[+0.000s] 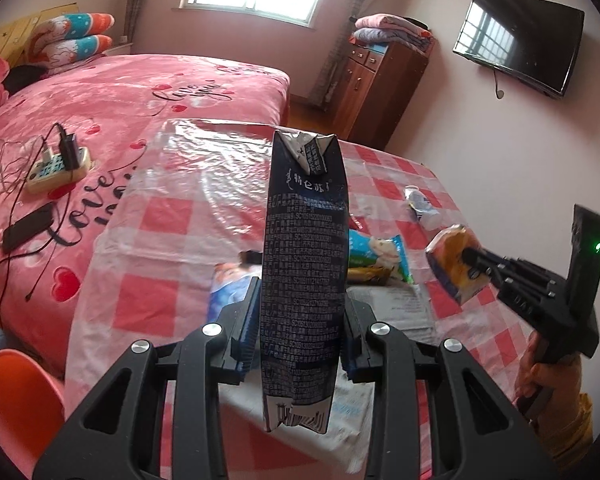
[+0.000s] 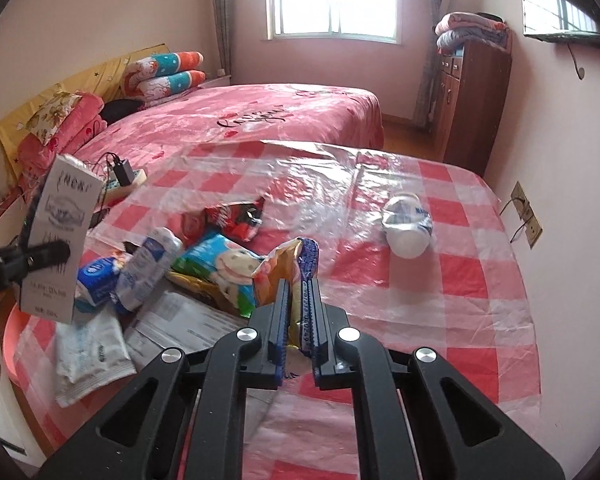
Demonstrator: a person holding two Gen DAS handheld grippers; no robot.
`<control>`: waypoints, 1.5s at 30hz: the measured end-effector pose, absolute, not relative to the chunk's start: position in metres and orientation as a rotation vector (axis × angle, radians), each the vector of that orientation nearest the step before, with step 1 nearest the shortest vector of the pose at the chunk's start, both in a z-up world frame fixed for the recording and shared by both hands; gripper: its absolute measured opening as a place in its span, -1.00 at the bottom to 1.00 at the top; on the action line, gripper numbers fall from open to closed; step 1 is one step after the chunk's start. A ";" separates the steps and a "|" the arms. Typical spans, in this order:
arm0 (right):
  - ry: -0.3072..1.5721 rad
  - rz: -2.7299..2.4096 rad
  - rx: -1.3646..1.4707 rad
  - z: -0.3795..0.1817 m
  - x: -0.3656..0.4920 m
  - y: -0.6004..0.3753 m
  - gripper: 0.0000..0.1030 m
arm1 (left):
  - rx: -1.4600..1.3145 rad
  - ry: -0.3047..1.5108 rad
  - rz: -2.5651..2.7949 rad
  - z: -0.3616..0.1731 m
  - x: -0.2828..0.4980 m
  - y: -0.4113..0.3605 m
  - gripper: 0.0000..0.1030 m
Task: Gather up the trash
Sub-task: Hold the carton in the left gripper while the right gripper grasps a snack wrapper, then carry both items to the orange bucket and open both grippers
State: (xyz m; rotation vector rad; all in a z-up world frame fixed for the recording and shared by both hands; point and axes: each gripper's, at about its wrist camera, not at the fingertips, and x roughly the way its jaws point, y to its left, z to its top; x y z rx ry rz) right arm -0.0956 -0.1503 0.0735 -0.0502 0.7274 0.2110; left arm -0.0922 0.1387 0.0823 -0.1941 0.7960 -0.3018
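**A:** Over the checked tablecloth (image 2: 480, 240), what is being held, largest first?

**B:** A tall dark milk carton (image 1: 304, 264) is clamped upright in the left gripper (image 1: 300, 332), its pads pressed on the two broad faces near the lower half. An orange snack wrapper (image 2: 296, 280) is pinched flat in the right gripper (image 2: 298, 320), whose jaws are nearly together with only the film between them.

**A:** How should each be expected to handle?

**B:** The carton is judged light and probably empty; its top flaps are torn open and its walls look dented, so it would buckle under a hard squeeze. A hold across the broad faces at mid-height is favoured. The wrapper is judged almost weightless, limp and slick; it is best taken at a crimped edge, as is done now.

**A:** And what is left on the table?

**B:** A pile is seen near the table's left side: printed papers (image 2: 188, 324), a white wipes pack (image 2: 92, 356), a green snack bag (image 2: 224, 268), a red packet (image 2: 228, 220). A crushed plastic bottle (image 2: 408, 228) lies well apart to the right.
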 end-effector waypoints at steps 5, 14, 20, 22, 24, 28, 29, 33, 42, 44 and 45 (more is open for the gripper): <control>0.716 0.244 -0.073 0.084 -0.099 -0.126 -0.81 | -0.220 0.793 -0.276 0.077 -0.102 0.160 -0.32; 0.701 0.325 -0.120 0.098 -0.105 -0.075 -0.81 | -0.257 0.771 -0.235 0.074 -0.122 0.196 -0.31; 0.704 0.425 -0.109 0.107 -0.108 -0.037 -0.81 | -0.294 0.755 -0.189 0.072 -0.138 0.226 -0.31; 0.714 0.472 -0.091 0.109 -0.109 -0.024 -0.81 | -0.308 0.750 -0.167 0.071 -0.145 0.238 -0.32; 0.726 0.532 -0.072 0.111 -0.110 -0.008 -0.81 | -0.323 0.744 -0.138 0.070 -0.154 0.253 -0.32; 0.768 0.682 -0.041 0.112 -0.115 0.036 -0.81 | -0.352 0.736 -0.059 0.067 -0.177 0.287 -0.31; 0.774 0.712 -0.042 0.111 -0.117 0.047 -0.81 | -0.361 0.735 -0.037 0.065 -0.182 0.296 -0.31; 0.822 0.864 -0.035 0.107 -0.124 0.104 -0.81 | -0.406 0.738 0.053 0.055 -0.201 0.334 -0.31; 0.959 1.088 -0.027 0.073 -0.134 0.214 -0.74 | -0.499 0.785 0.234 0.011 -0.237 0.398 -0.30; 0.990 1.102 -0.032 0.060 -0.137 0.230 -0.53 | -0.512 0.809 0.275 -0.002 -0.240 0.406 -0.21; 1.008 1.092 -0.035 0.050 -0.138 0.238 -0.36 | -0.514 0.823 0.298 -0.008 -0.240 0.410 0.08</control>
